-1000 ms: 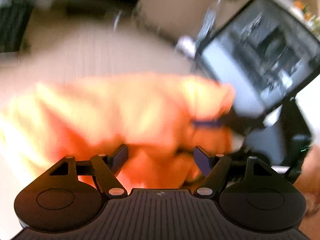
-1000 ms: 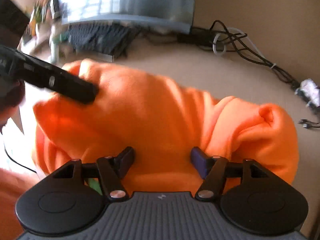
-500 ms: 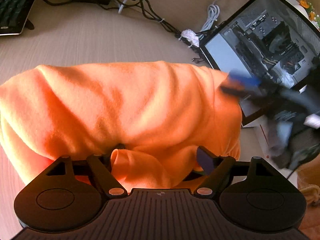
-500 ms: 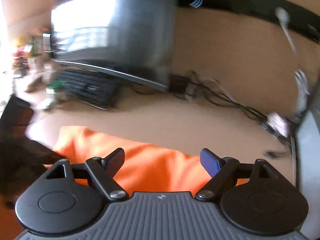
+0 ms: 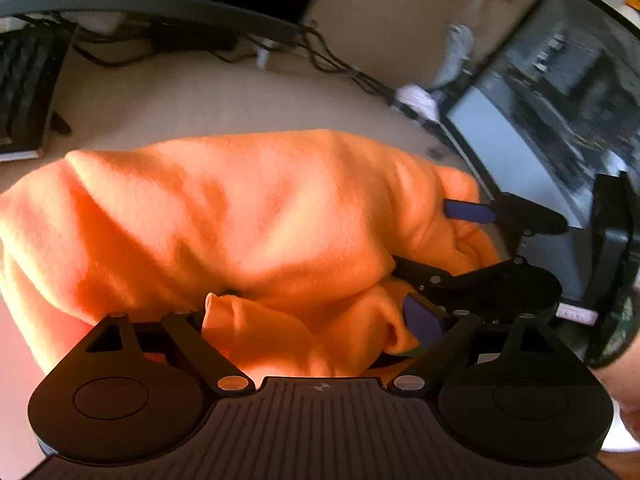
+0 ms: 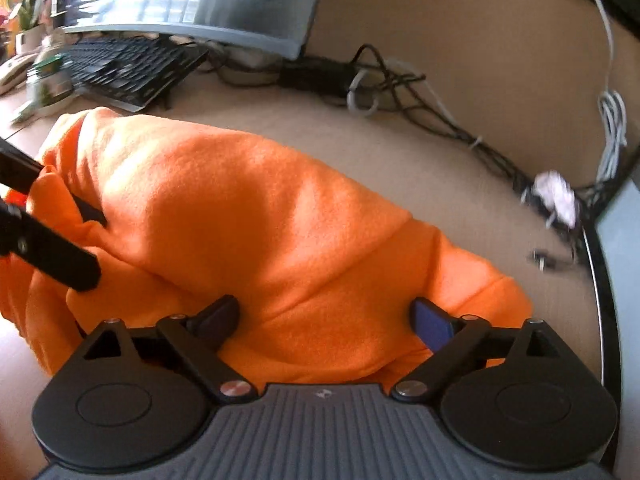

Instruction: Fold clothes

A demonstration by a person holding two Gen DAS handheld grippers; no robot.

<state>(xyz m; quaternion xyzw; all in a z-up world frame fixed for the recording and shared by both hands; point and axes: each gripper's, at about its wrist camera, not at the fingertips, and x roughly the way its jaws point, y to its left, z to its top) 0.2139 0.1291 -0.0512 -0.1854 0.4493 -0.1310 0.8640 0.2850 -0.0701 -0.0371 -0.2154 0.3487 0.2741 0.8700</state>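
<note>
An orange fleece garment (image 5: 248, 216) lies bunched in a folded heap on the beige desk, and it also shows in the right wrist view (image 6: 256, 220). My left gripper (image 5: 316, 316) is open, its jaws wide apart around a fold at the near edge of the heap. My right gripper (image 6: 324, 320) is open too, its jaws astride the near edge of the cloth. Its fingers (image 5: 468, 212) reach into the heap's right end in the left wrist view. The left gripper's fingers (image 6: 52, 260) show at the heap's left end in the right wrist view.
A monitor (image 6: 200, 0) and a black keyboard (image 6: 124, 68) stand at the back of the desk (image 6: 360, 148). A tangle of cables (image 6: 384, 88) runs along the wall. A glass-sided computer case (image 5: 548, 108) stands on the right.
My right gripper has come back down from above the desk onto the right end of the heap. My left gripper stays at the near edge, tilted up a little.
</note>
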